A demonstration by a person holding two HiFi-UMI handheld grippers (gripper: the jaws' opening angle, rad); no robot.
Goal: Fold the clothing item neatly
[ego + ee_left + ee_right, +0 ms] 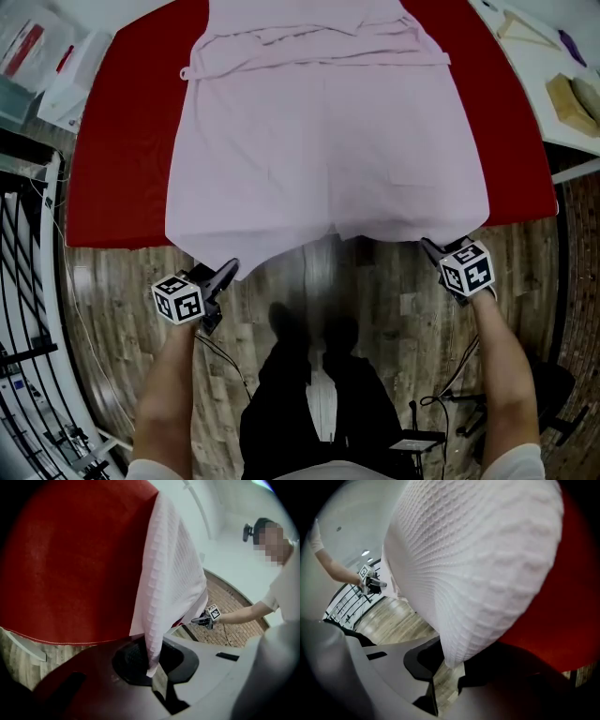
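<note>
Beyond both grippers, on the red table [122, 141], found the pink garment [328, 159] spread flat, waffle-textured, near hem overhanging toward them. Judged this the first-fold grab: held one hem corner clamped in the left gripper [152, 665], the other pinched in the right gripper [447, 667]. Next, probably needed both lifted evenly, carried away

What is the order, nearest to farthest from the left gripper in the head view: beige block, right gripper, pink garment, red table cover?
1. pink garment, corner held by the left gripper
2. red table cover, just above
3. right gripper, opposite hem corner
4. beige block, top right
</note>
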